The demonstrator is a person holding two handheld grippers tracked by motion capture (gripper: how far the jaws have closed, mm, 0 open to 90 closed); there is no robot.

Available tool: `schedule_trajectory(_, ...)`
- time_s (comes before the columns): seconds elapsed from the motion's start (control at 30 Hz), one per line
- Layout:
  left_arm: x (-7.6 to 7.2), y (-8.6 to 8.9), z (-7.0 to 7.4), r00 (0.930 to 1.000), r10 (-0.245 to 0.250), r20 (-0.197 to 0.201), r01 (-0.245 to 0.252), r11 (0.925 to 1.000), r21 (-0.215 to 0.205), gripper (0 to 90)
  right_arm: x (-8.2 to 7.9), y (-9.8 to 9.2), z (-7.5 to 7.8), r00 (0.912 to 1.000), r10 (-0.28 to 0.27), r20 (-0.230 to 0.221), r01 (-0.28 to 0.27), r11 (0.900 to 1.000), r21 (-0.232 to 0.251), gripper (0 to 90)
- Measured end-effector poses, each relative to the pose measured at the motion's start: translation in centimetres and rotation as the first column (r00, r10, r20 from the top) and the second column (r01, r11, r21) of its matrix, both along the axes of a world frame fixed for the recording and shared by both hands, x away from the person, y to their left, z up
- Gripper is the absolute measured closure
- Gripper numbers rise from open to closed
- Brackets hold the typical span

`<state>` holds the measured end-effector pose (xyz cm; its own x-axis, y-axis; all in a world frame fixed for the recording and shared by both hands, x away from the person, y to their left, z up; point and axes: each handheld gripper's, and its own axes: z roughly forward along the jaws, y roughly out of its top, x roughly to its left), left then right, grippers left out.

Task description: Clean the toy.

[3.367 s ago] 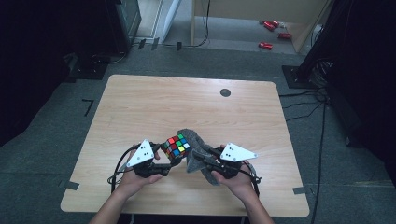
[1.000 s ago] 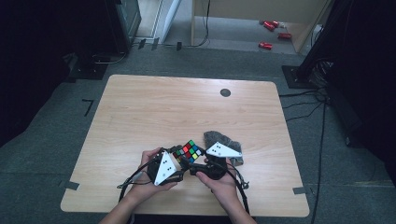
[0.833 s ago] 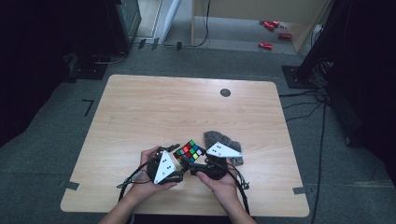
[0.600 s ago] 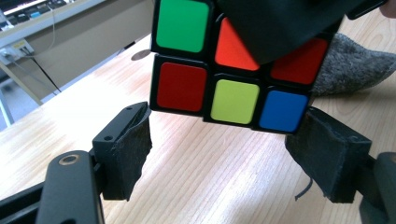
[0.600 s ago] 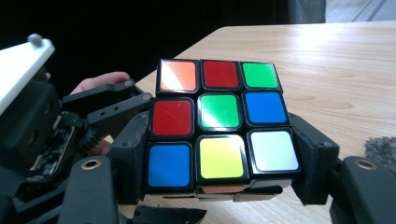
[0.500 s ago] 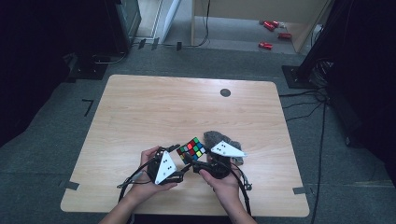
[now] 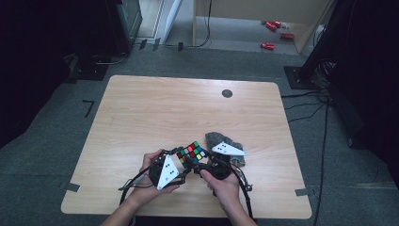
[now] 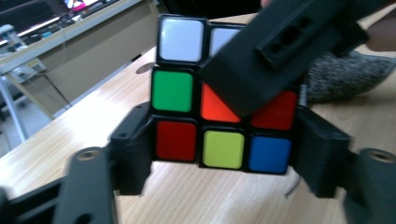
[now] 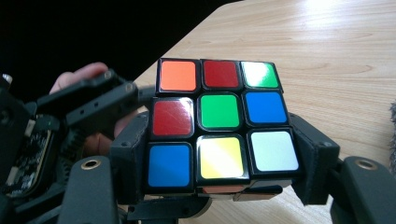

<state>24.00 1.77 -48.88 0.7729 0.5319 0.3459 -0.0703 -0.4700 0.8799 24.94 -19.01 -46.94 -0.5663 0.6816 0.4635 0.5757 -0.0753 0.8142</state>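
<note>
Cube (image 7: 192, 152) btwn both grippers' jaws

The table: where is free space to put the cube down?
The table is bare along its far half up to the black disc, and along the left edge. It is crowded near the front: both grippers hold the cube, with grey cloth beside.

Held object: a puzzle cube (image 9: 219, 126) with orange, red, green, blue, yellow and white stickers.
Right gripper (image 9: 219, 163): black jaws clamp the cube's lowest layer from both sides.
Left gripper (image 9: 88, 100): beside the cube's left edge, a hand behind it.
Surface: light wooden table (image 9: 327, 51).
</note>
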Motion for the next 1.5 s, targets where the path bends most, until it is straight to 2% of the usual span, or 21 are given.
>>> schedule_trajectory(0.1, 0.1, 0.2, 0.2, 0.9999, -0.012, -0.010, 0.011, 0.9998, -0.016, 35.0, 0.1, -0.2, 0.0, 1.0000, 0.004, -0.003, -0.004, 1.000, 0.016, 33.8)
schedule_trajectory(0.2, 0.5, 0.6, 0.5, 0.9983, -0.026, -0.051, 0.024, 0.9985, -0.048, 35.4, 0.2, -0.4, 0.1, 0.9996, 0.020, 0.018, -0.021, 0.999, 0.037, 32.2)
schedule_trajectory(0.3, 1.0, 1.4, 0.6, 0.9961, -0.012, -0.088, 0.006, 0.9976, -0.069, 35.4, 0.4, -0.7, 0.2, 0.9975, 0.054, 0.046, -0.056, 0.998, 0.039, 30.2)
schedule_trajectory(0.4, 1.9, 2.5, 1.0, 0.9894, 0.010, -0.145, -0.027, 0.9935, -0.111, 35.5, 0.5, -1.3, 0.3, 0.9929, 0.073, 0.094, -0.079, 0.995, 0.064, 29.8)
schedule_trajectory(0.53, 3.0, 4.3, 1.6, 0.9745, 0.030, -0.222, -0.070, 0.9818, -0.176, 35.4, 0.7, -2.3, 0.4, 0.9801, 0.059, 0.190, -0.072, 0.995, 0.063, 31.0)
schedule_trajectory(0.63, 3.8, 5.4, 2.2, 0.9483, -0.003, -0.317, -0.076, 0.9686, -0.237, 35.4, 0.8, -2.9, 0.0, 0.9624, 0.034, 0.270, -0.040, 0.999, 0.015, 31.3)
schedule_trajectory(0.7, 4.1, 5.8, 2.5, 0.9361, -0.018, -0.351, -0.080, 0.9617, -0.262, 35.4, 0.9, -3.1, -0.3, 0.9467, 0.020, 0.321, -0.016, 1.000, -0.012, 31.7)
schedule_trajectory(0.77, 4.3, 6.0, 2.7, 0.9212, -0.047, -0.386, -0.071, 0.9558, -0.285, 35.4, 0.9, -3.1, -0.6, 0.9242, 0.024, 0.381, 0.003, 0.997, -0.072, 33.0)
schedule_trajectory(0.9, 4.4, 5.9, 3.1, 0.8932, -0.099, -0.438, -0.048, 0.9487, -0.313, 35.4, 0.6, -2.5, -1.1, 0.8754, 0.096, 0.474, -0.001, 0.980, -0.198, 32.2)
schedule_trajectory(0.93, 4.4, 5.9, 3.1, 0.8891, -0.104, -0.446, -0.045, 0.9495, -0.311, 35.4, 0.5, -2.3, -1.3, 0.8641, 0.120, 0.489, -0.009, 0.975, -0.222, 31.7)
schedule_trajectory(1.0, 4.4, 5.8, 3.2, 0.8834, -0.110, -0.456, -0.037, 0.9531, -0.300, 35.5, 0.3, -1.7, -1.7, 0.8340, 0.152, 0.530, -0.005, 0.964, -0.267, 30.4)
schedule_trajectory(1.03, 4.5, 5.7, 3.2, 0.8793, -0.113, -0.463, -0.033, 0.9544, -0.297, 35.4, 0.2, -1.6, -1.8, 0.8237, 0.163, 0.543, -0.006, 0.960, -0.280, 29.7)
schedule_trajectory(1.13, 4.6, 5.7, 3.3, 0.8629, -0.129, -0.489, -0.021, 0.9569, -0.290, 35.4, 0.0, -1.1, -2.2, 0.7883, 0.183, 0.587, 0.009, 0.951, -0.310, 28.4)
schedule_trajectory(1.17, 4.6, 5.6, 3.3, 0.8593, -0.135, -0.493, -0.016, 0.9572, -0.289, 35.5, -0.1, -1.0, -2.3, 0.7795, 0.193, 0.596, 0.010, 0.947, -0.320, 27.5)
schedule_trajectory(1.23, 4.5, 5.5, 3.4, 0.8582, -0.131, -0.496, -0.013, 0.9611, -0.276, 35.4, -0.2, -0.8, -2.4, 0.7592, 0.214, 0.615, 0.005, 0.943, -0.334, 26.8)
schedule_trajectory(1.3, 4.6, 5.4, 3.5, 0.8449, -0.147, -0.514, 0.002, 0.9620, -0.273, 35.5, -0.3, -0.6, -2.6, 0.7435, 0.236, 0.626, -0.003, 0.937, -0.350, 26.4)
schedule_trajectory(1.33, 4.6, 5.4, 3.6, 0.8379, -0.155, -0.523, 0.005, 0.9612, -0.276, 35.5, -0.4, -0.5, -2.6, 0.7396, 0.243, 0.628, -0.002, 0.934, -0.358, 26.3)
schedule_trajectory(1.4, 4.7, 5.3, 3.7, 0.8309, -0.155, -0.534, 0.006, 0.9627, -0.270, 35.5, -0.4, -0.3, -2.8, 0.7252, 0.261, 0.637, -0.001, 0.925, -0.379, 25.2)
schedule_trajectory(1.43, 4.7, 5.2, 3.8, 0.8222, -0.161, -0.546, 0.009, 0.9626, -0.271, 35.5, -0.5, -0.3, -2.9, 0.7208, 0.267, 0.640, 0.000, 0.923, -0.385, 24.8)
schedule_trajectory(1.47, 4.9, 5.2, 3.9, 0.8080, -0.175, -0.563, 0.019, 0.9620, -0.272, 35.5, -0.5, -0.2, -2.9, 0.7129, 0.273, 0.646, 0.005, 0.919, -0.394, 24.3)
schedule_trajectory(1.5, 5.1, 5.2, 4.0, 0.7871, -0.196, -0.585, 0.032, 0.9598, -0.279, 35.5, -0.5, -0.2, -2.9, 0.7058, 0.275, 0.653, 0.011, 0.917, -0.399, 24.3)
